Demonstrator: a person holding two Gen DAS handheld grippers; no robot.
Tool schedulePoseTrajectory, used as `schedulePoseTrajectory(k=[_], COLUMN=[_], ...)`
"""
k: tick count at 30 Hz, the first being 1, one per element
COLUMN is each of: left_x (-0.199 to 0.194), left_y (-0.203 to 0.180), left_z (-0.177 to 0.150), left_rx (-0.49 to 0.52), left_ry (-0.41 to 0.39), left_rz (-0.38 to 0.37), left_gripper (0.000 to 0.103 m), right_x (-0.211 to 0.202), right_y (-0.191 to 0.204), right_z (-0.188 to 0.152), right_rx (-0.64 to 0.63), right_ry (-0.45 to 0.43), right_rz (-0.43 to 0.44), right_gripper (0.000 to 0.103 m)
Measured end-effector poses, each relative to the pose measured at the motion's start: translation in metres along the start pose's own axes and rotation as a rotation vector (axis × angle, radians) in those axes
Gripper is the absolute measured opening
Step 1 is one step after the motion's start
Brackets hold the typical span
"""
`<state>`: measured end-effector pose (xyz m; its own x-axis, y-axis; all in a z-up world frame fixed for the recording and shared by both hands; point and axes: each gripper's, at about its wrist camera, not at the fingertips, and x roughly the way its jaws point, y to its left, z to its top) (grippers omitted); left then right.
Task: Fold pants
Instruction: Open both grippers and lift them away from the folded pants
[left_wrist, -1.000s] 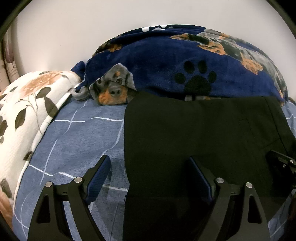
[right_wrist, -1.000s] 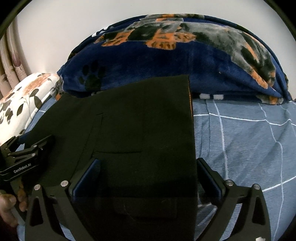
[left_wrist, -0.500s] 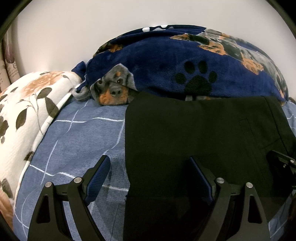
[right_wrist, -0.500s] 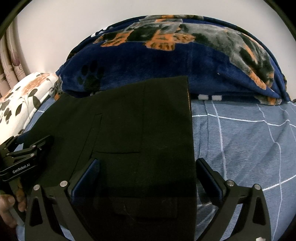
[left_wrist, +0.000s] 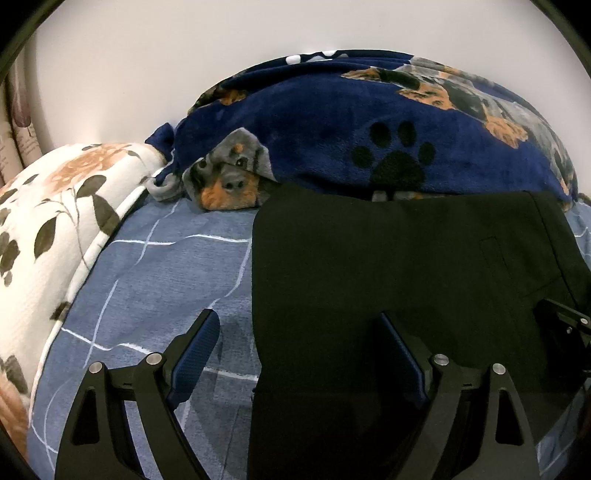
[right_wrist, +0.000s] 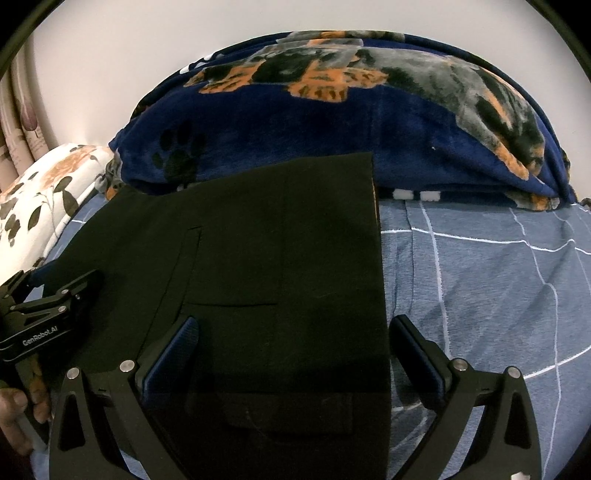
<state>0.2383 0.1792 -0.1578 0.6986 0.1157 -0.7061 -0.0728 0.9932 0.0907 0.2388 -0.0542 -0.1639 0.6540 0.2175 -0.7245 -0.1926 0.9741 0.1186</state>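
Observation:
Black pants (left_wrist: 388, 266) lie flat as a folded rectangle on the blue checked bed sheet (left_wrist: 166, 277); they also show in the right wrist view (right_wrist: 280, 258). My left gripper (left_wrist: 299, 350) is open, straddling the pants' left edge near their front end. My right gripper (right_wrist: 295, 347) is open, straddling the pants' right edge. Neither holds cloth. The left gripper body (right_wrist: 40, 317) shows at the left of the right wrist view, and part of the right gripper (left_wrist: 565, 332) at the right of the left wrist view.
A navy dog-print blanket (left_wrist: 369, 136) is heaped behind the pants against the white wall. A white floral pillow (left_wrist: 48, 229) lies at the left. Bare blue sheet (right_wrist: 480, 288) extends to the right of the pants.

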Motion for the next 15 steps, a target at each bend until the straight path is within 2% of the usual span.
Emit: schedulePoseTrajectory(k=[6,9,12,15], left_x=[-0.001,-0.010,-0.029,-0.060], left_y=[0.002,0.006,0.010,0.018], left_z=[0.001,0.000,0.000,0.001], left_rx=[0.000,-0.010,-0.013,-0.039], left_ry=[-0.006,-0.043,-0.072,-0.116], left_rz=[0.015,0.035,0.097,0.092], left_gripper=[0.091,0.091,0.092,0.097], right_x=[-0.003,-0.009,-0.033,-0.068], right_y=[-0.001,-0.005,-0.012,-0.017], right_z=[0.000,0.000,0.000,-0.003], right_rx=[0.003,0.023,0.063,0.094], right_ry=[-0.011,-0.030,-0.075,-0.134], right_rz=[-0.019,-0.042,-0.088,-0.060], right_gripper=[0.102,0.102,0.102,0.102])
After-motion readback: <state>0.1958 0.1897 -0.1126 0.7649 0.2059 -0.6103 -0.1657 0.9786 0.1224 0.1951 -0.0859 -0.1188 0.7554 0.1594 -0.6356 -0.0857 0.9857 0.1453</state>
